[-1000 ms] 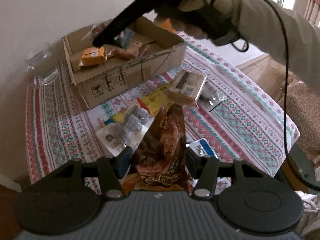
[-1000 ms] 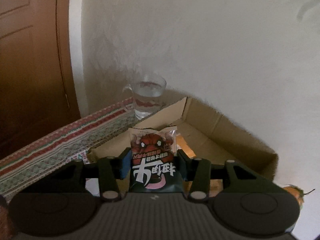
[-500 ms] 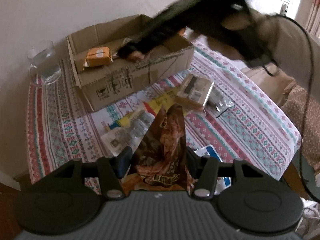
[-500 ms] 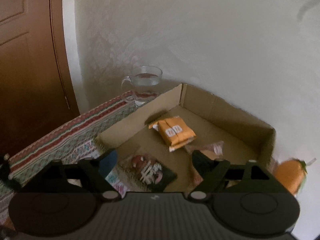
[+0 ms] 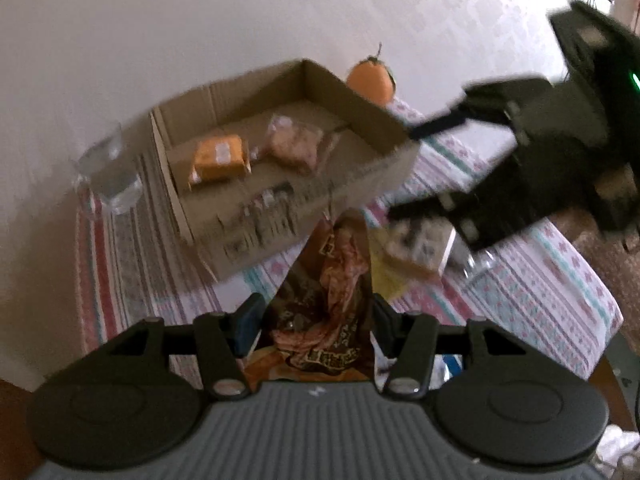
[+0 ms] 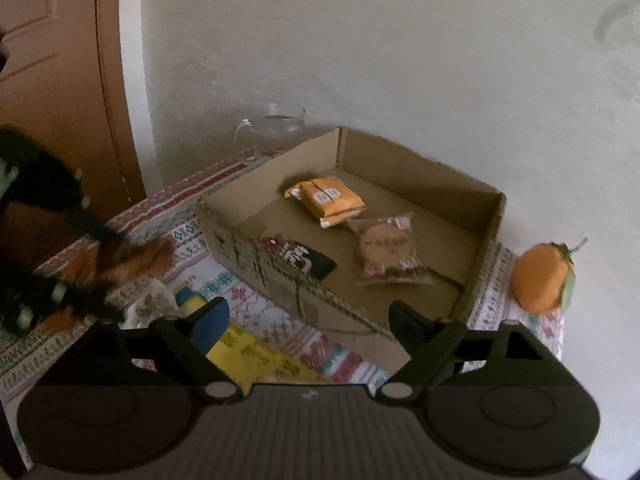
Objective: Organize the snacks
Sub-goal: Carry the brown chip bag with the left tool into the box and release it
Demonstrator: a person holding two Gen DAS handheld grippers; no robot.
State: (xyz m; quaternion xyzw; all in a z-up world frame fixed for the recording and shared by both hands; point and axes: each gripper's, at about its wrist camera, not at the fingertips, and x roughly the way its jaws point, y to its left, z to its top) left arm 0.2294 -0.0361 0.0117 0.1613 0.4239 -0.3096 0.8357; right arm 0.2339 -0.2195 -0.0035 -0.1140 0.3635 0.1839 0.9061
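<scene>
1. Left wrist view: the left gripper (image 5: 316, 316) is clenched on a brown snack bag (image 5: 326, 296), which stands up between its pads above the patterned tablecloth (image 5: 532, 280). Beyond it lies the cardboard box (image 5: 280, 216) with an orange packet (image 5: 218, 158) and a pinkish packet (image 5: 294, 144) inside. A glass cup (image 5: 110, 180) stands left of the box, an orange fruit (image 5: 370, 80) behind it. The right gripper (image 5: 404, 172) hangs blurred at the right, near the box's corner.

2. Right wrist view: the right gripper (image 6: 308, 316) has just been opening – its jaws stand wide apart with nothing between them. The dark snack packet (image 6: 298, 256) lies in the cardboard box (image 6: 484, 248), in the near left corner, beside the orange packet (image 6: 332, 200) and the pinkish packet (image 6: 388, 248). A yellow packet (image 6: 248, 356) lies on the cloth below.
</scene>
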